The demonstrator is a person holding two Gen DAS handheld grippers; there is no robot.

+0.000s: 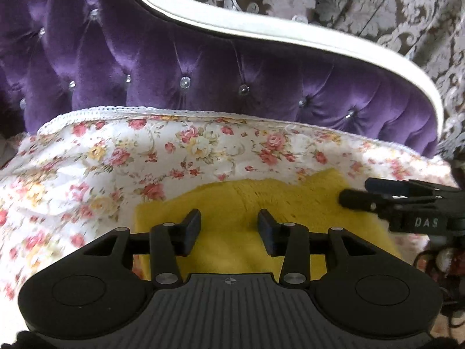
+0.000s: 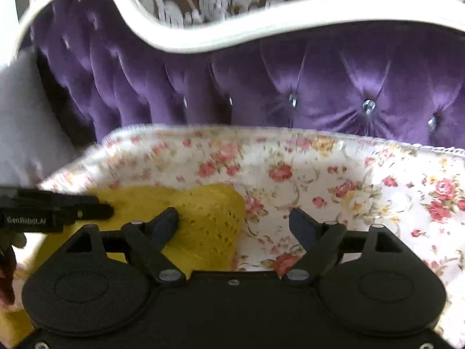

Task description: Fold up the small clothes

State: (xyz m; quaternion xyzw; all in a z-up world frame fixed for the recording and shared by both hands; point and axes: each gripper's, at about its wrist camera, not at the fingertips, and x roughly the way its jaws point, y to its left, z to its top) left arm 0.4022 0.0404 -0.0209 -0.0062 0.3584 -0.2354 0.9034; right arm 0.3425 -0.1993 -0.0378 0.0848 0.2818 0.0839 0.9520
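A small yellow knitted garment (image 1: 247, 200) lies flat on a floral cloth (image 1: 122, 160) covering a sofa seat. My left gripper (image 1: 229, 224) is open just above the garment's middle, holding nothing. My right gripper (image 2: 234, 224) is open over the garment's right edge (image 2: 209, 218), its left finger above the yellow knit and its right finger above the floral cloth (image 2: 334, 180). The right gripper shows at the right of the left wrist view (image 1: 354, 193), over the garment. The left gripper shows at the left of the right wrist view (image 2: 101, 206).
A purple tufted sofa back (image 1: 174, 67) with a white curved frame (image 1: 290, 33) rises right behind the seat. It also shows in the right wrist view (image 2: 319, 81). Patterned wallpaper (image 1: 377, 3) is behind. The floral cloth's lace edge (image 1: 174, 113) meets the backrest.
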